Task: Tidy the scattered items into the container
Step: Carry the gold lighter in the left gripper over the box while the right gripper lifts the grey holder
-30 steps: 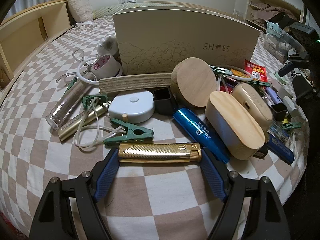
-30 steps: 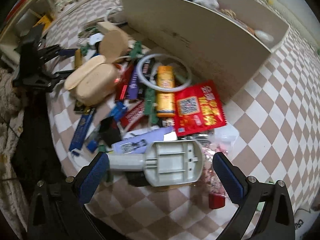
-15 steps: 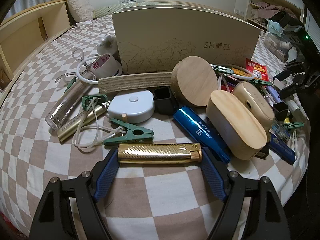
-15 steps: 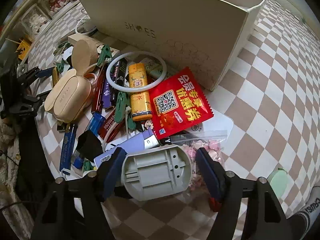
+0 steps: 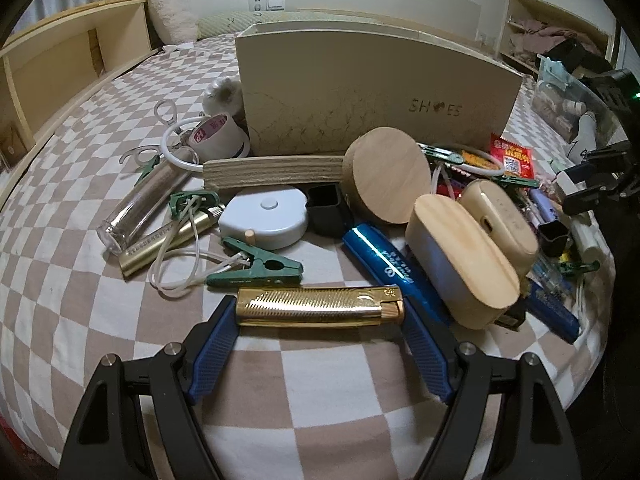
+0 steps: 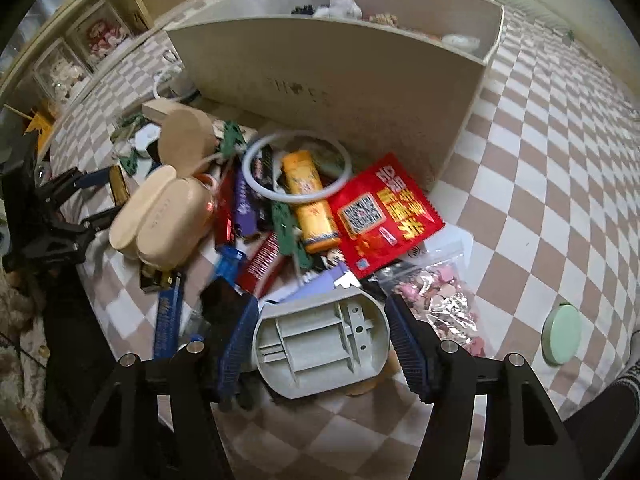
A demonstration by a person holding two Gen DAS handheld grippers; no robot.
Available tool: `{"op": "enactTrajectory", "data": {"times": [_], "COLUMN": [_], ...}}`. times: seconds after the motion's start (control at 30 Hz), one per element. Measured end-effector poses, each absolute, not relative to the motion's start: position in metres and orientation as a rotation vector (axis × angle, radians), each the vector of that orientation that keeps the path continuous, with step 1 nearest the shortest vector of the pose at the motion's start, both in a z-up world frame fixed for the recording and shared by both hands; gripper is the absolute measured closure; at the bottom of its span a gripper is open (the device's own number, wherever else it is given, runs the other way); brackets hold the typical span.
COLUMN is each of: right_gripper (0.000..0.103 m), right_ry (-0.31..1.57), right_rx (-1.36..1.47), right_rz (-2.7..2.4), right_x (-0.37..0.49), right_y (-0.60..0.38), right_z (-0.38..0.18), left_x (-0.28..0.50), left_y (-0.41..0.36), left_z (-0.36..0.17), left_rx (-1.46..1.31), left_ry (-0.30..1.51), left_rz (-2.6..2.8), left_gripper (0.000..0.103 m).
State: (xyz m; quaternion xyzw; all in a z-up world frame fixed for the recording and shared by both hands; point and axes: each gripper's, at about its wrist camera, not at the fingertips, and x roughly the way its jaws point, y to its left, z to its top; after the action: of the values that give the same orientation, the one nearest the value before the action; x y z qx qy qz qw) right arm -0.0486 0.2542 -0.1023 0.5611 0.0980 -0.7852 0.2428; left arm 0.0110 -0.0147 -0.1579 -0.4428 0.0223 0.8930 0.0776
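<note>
The container is a cream box marked "SHOES" (image 5: 376,100), also in the right wrist view (image 6: 336,76), with several items inside. My left gripper (image 5: 318,316) is shut on a gold lighter (image 5: 318,306), its blue pads on both ends, low over the checked bedspread. My right gripper (image 6: 320,336) is shut on a grey plastic piece (image 6: 320,346) and holds it above the pile. Scattered before the box lie a wooden disc (image 5: 386,176), a wooden-lidded case (image 5: 464,260), a red packet (image 6: 384,214) and a white ring (image 6: 298,168).
A white tape measure (image 5: 266,220), green clip (image 5: 256,270), blue tube (image 5: 384,258), glass vial (image 5: 140,208) and tape roll (image 5: 218,136) lie left of the pile. A bag of pink bits (image 6: 440,296) and a green round lid (image 6: 560,334) lie right.
My right gripper closed on the grey plastic piece and lifted it up off the pile, toward the box. The left gripper stayed still, shut on the gold lighter.
</note>
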Motion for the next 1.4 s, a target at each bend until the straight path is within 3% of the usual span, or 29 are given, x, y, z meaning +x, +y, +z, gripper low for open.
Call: {"op": "enactTrajectory", "data": {"times": [0.67,1.4], "right_gripper": [0.037,0.039], "right_ry": [-0.045,-0.23], "right_rx": [1.467,1.35], "right_rz": [-2.296,-2.395], "right_x": [-0.016,-0.026], "right_y": [0.247,0.261], "right_z": [-0.101,-0.073], "left_x": [0.022,-0.008], "left_y": [-0.003,0.002], "left_z": [-0.132,-0.084], "left_rx": [-1.286,-1.165], "left_ry": [-0.011,-0.005], "left_rz": [2.676,2.75], "left_gripper": [0.022,0.022]}}
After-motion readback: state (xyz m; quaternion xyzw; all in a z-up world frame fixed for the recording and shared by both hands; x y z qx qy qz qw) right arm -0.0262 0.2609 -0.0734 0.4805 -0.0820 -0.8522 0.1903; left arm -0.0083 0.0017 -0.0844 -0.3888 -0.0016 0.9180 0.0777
